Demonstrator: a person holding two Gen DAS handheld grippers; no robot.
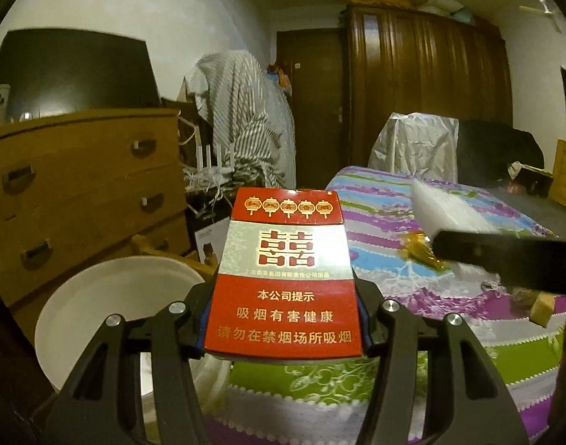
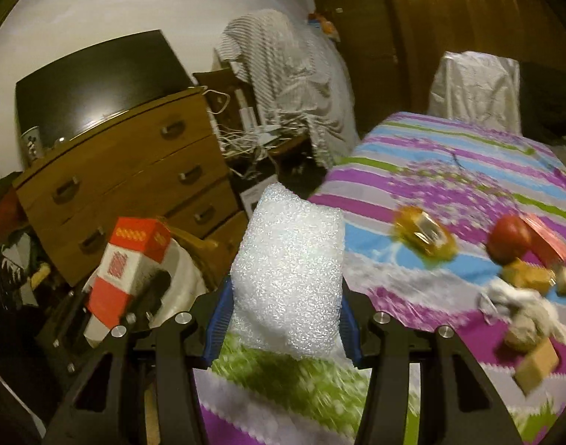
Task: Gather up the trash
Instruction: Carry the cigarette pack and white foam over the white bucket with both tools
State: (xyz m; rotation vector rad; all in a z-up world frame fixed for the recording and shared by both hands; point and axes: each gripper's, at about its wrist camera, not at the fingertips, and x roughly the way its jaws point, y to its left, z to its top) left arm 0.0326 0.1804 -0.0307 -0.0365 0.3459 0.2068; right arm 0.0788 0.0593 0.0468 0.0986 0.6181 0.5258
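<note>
A red and silver cigarette pack (image 1: 285, 259) stands upright between the pads of my left gripper (image 1: 283, 319), which is shut on it. The pack hangs just right of a white bin (image 1: 116, 296) beside the bed. My right gripper (image 2: 286, 319) is shut on a white foam block (image 2: 290, 252), its blue pads pressing both sides. In the right wrist view the left gripper (image 2: 134, 296) with its pack (image 2: 129, 259) is over the bin (image 2: 183, 282). On the bedsheet lie a yellow wrapper (image 2: 424, 237), a crumpled tissue (image 2: 520, 304) and a second red pack (image 2: 546, 241).
A wooden chest of drawers (image 1: 79, 193) stands left of the bin, with tangled cables (image 2: 246, 141) behind it. The striped bedsheet (image 2: 450, 170) also carries a red apple (image 2: 511, 239) and small wooden blocks (image 2: 535, 367). A dark wardrobe (image 1: 424, 85) fills the far wall.
</note>
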